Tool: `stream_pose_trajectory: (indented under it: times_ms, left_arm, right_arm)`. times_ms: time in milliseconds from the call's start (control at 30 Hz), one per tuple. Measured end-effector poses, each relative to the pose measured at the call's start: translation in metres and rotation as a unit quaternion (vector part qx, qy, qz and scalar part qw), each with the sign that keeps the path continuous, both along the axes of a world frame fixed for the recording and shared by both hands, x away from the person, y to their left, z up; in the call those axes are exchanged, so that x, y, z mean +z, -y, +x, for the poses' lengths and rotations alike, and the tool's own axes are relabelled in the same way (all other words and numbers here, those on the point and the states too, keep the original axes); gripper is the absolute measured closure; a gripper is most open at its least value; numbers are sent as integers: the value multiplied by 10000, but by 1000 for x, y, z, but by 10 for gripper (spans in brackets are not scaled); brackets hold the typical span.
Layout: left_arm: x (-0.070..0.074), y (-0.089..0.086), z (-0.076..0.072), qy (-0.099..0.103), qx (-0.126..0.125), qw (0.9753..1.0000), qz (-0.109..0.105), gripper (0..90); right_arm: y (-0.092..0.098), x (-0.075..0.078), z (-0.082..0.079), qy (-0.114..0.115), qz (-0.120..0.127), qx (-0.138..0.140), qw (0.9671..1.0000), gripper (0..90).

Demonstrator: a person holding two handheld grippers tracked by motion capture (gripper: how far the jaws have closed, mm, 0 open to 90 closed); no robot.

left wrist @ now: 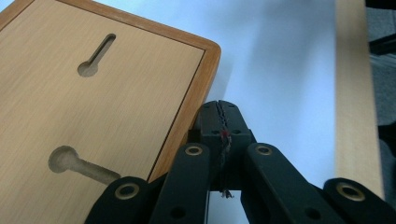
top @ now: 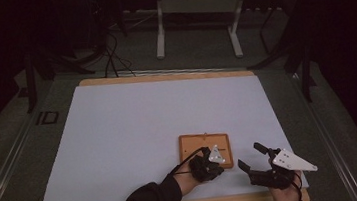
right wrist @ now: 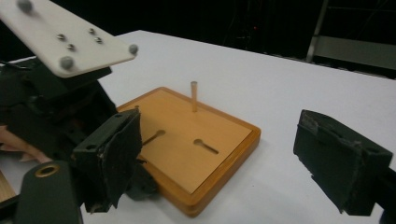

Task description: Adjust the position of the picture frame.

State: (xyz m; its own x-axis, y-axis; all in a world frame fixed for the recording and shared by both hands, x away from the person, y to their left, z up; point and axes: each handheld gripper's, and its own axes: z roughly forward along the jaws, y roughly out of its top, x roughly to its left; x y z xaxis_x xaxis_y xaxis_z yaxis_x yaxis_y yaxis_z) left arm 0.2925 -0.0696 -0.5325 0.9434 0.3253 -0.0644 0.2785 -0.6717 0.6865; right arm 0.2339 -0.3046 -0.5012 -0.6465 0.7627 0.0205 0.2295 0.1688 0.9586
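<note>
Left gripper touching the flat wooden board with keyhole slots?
Cannot tell. In the left gripper view the shut left gripper sits right at the wooden board edge; no clear gap or contact.

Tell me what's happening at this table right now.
A person works at a white-covered table with a tool in each hand. The left tool, jaws closed together with nothing between them, sits against the edge of a wooden board that has two keyhole slots and one upright peg. The right tool waits open just to the board's right, holding nothing.
</note>
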Motion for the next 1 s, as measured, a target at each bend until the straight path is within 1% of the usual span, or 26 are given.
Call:
stream_pose_trajectory:
  times_ms: [200,367,433,500,667,700,767,900,1000]
  left_arm:
    - [-2,3,8,14,127,9999,-41,900]
    - [-3,6,12,54,179,9998,-53,900]
    - [-3,7,14,31,206,9997,-84,900]
    - [-3,6,15,22,178,9998,-78,900]
    - [-4,3,15,-57,175,9997,-167,900]
    - [-3,-1,13,-106,199,9995,-231,900]
    - [0,-5,11,-138,198,9993,-287,900]
    - [7,-17,4,-87,147,9992,-355,900]
    - [14,-28,0,-73,130,9988,-474,900]
  right_arm:
    - [-1,0,1,-11,-45,36,10000,150]
    - [-1,0,1,-17,-39,38,10000,151]
    - [-1,0,0,-10,-53,40,10000,151]
    - [-1,0,0,1,-49,43,10000,151]
    - [0,0,0,-9,-36,35,10000,151]
    - [0,0,0,-6,-40,43,10000,151]
    - [-1,0,0,39,-81,21,10000,151]
    - [-1,2,-1,95,-29,22,9999,151]
    - [-1,2,-1,136,4,33,9999,150]
